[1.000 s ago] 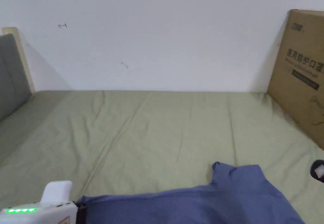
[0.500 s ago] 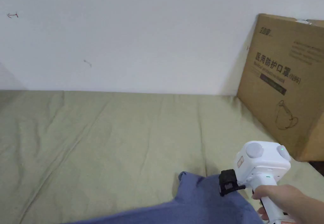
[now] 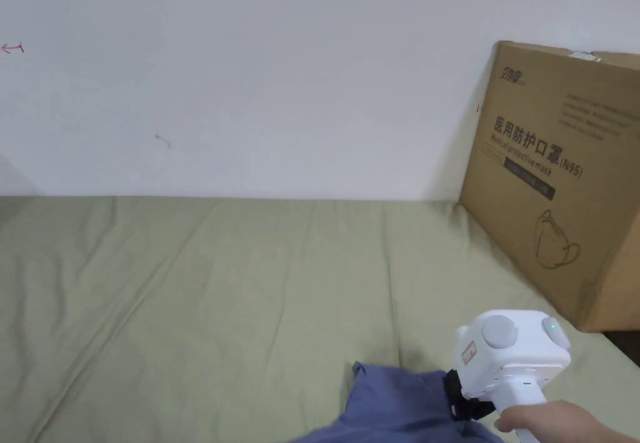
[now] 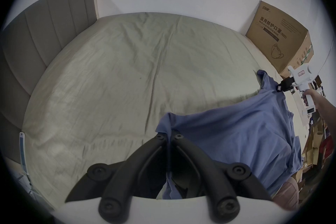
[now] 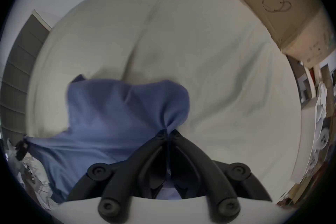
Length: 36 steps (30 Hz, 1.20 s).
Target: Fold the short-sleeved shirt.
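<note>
The blue short-sleeved shirt (image 4: 236, 129) is held up above the bed (image 4: 118, 73), stretched between the two tools at the near edge of the bed, with part of it hanging down past that edge.

Left hand-held gripper (image 4: 168, 137): jaws closed together, clamping a bunched corner of the shirt; cloth passes between both jaws and hangs below them.

Right hand-held gripper (image 5: 167, 132): jaws closed together on a gathered edge of the shirt; cloth fans out from the jaw tips. In the head view this tool (image 3: 459, 400) sits at the right end of the shirt (image 3: 400, 407), held by a hand (image 3: 556, 422).

Surroundings, relative to the bed:
- Sheet: pale green, creased.
- Cardboard box (image 3: 556, 175): stands on the right far corner of the bed, against the white wall (image 3: 281, 75). It is near the right hand-held gripper, not touching it.
- Grey padded headboard (image 4: 45, 28): along the left end of the bed.
- Mixed clutter (image 4: 312, 137): beyond the right side of the bed; items cannot be told apart.

The bed surface between headboard and box carries nothing but the sheet.
</note>
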Motion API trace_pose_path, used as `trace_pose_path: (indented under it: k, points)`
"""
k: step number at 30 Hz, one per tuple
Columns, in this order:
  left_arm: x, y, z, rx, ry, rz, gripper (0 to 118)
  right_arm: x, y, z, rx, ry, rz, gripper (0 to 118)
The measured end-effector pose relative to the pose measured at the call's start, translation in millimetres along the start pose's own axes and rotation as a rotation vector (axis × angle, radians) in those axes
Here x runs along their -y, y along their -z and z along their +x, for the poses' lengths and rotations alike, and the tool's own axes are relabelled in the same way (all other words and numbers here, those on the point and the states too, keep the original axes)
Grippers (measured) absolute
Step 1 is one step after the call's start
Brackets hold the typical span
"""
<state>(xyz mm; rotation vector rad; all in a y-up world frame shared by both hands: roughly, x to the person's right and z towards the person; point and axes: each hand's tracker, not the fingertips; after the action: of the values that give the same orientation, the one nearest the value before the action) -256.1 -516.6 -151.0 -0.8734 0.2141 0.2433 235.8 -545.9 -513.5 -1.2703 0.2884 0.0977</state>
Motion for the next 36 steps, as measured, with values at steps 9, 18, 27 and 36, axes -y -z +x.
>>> trace_pose_path:
  k: [9,18,27,36]
  points:
    - [-29,-89,-10,0.071,-0.063,0.124,1,85,-197,-6,-0.111,0.023,0.373,1]
    - [-82,-218,5,0.104,0.055,0.261,2,145,-373,-4,-0.125,0.0,0.603,1]
    - [-170,-266,26,0.071,0.178,0.299,2,98,-451,-20,-0.073,-0.026,0.706,1]
    - [-260,-232,34,0.042,0.151,0.313,2,-11,-456,-49,0.016,-0.001,0.768,1]
